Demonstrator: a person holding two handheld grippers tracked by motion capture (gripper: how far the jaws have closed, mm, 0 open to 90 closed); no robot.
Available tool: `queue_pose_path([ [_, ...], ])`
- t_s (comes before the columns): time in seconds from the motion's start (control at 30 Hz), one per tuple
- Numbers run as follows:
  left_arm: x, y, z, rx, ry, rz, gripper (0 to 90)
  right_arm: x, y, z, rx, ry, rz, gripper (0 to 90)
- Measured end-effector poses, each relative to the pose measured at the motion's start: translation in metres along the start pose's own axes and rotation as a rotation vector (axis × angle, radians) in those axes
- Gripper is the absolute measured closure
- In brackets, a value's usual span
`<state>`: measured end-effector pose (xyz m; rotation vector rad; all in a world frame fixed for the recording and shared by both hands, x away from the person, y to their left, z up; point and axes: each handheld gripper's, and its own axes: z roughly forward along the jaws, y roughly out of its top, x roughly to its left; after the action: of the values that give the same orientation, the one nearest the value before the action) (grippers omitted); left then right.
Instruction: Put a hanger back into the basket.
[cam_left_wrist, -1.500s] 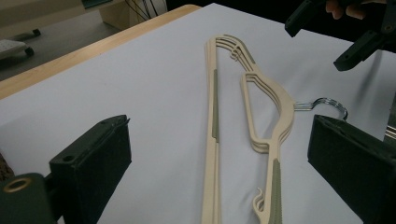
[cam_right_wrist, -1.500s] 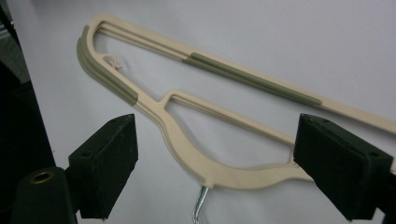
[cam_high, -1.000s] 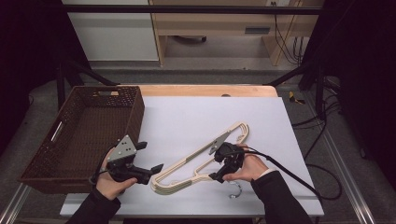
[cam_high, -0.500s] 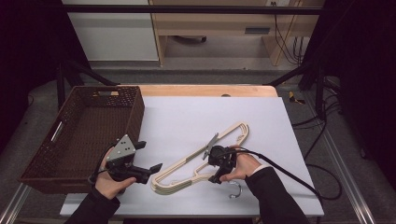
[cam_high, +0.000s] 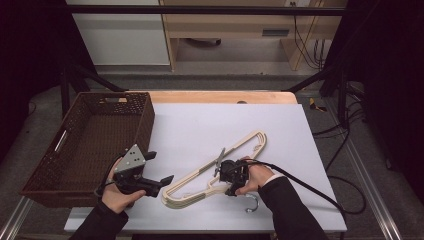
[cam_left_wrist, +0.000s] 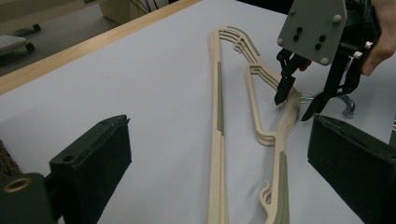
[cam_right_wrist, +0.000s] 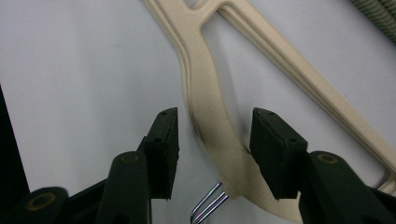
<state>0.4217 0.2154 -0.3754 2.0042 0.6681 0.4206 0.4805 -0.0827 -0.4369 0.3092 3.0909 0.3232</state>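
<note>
Sliding leftward since a second ago, my right tool (cam_right_wrist: 214, 150) now straddles the neck of the stacked cream plastic hangers (cam_high: 212, 170) lying on the white table (cam_high: 200, 125), jaws wide and not yet closed. My left tool (cam_high: 165, 181) waits wide open near their lower end, so I judge a grasp comes next.

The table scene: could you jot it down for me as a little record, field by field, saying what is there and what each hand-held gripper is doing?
Surface: white table
Hangers: a stack of cream hangers lying flat, metal hooks at the near edge
Basket: dark wicker basket, at the table's left edge, nothing visible inside
Left hand-held gripper: open, near the basket, pointing at the hangers' left end, not touching them
Right hand-held gripper: open, jaws either side of the hangers' neck, not yet closed on it
People: two hands and dark sleeves at the near edge
</note>
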Motion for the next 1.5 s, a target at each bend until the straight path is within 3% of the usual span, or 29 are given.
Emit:
queue_pose_path([
  [0.3,-0.0003,-0.0004,0.0012,0.006,-0.002,0.001,5.6,0.0013,0.0014,0.0053,-0.01,-0.009,-0.079,61.1],
  [0.73,-0.0011,-0.0007,0.0022,0.009,-0.004,0.003,5.9,0.0004,0.0012,0.0042,-0.009,0.006,-0.138,67.6],
  [1.13,-0.0015,-0.0011,0.003,0.013,-0.002,0.007,6.0,0.0012,0.0011,0.0028,0.0,0.035,-0.156,70.2],
  [1.5,-0.0021,-0.0011,0.0033,0.015,-0.003,0.009,6.0,0.0018,0.0005,0.0015,-0.015,0.029,-0.168,70.9],
])
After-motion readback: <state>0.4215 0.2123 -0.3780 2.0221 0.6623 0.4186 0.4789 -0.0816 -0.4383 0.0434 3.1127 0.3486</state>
